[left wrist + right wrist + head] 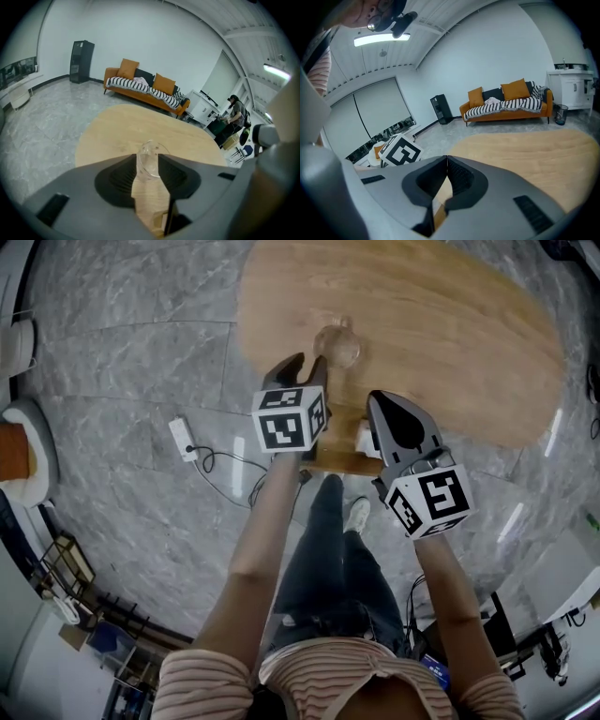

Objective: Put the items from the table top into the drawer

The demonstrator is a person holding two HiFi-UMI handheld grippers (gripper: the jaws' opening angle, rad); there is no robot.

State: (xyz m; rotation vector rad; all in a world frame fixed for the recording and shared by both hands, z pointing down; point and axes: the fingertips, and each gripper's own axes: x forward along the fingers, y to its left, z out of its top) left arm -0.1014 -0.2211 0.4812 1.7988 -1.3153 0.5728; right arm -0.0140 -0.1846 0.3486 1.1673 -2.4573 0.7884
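A clear drinking glass [337, 343] stands near the front edge of the oval wooden table [441, 324]. My left gripper [304, 366] sits just in front of it with its jaws apart. In the left gripper view the glass [149, 158] shows in the gap at the jaw tips of the left gripper [148, 165], and the pads do not press on it. My right gripper [377, 401] hovers over the table's near edge, to the right of the glass. In the right gripper view the right gripper [446, 160] has its jaws touching with nothing between them. A wooden drawer part [339, 461] shows under the table's near edge.
A white power strip [181, 439] with a cable lies on the grey marble floor left of the table. A white chair [28, 451] stands at the far left. Across the room are an orange sofa [145, 86], a black cabinet [80, 61] and a person [236, 110].
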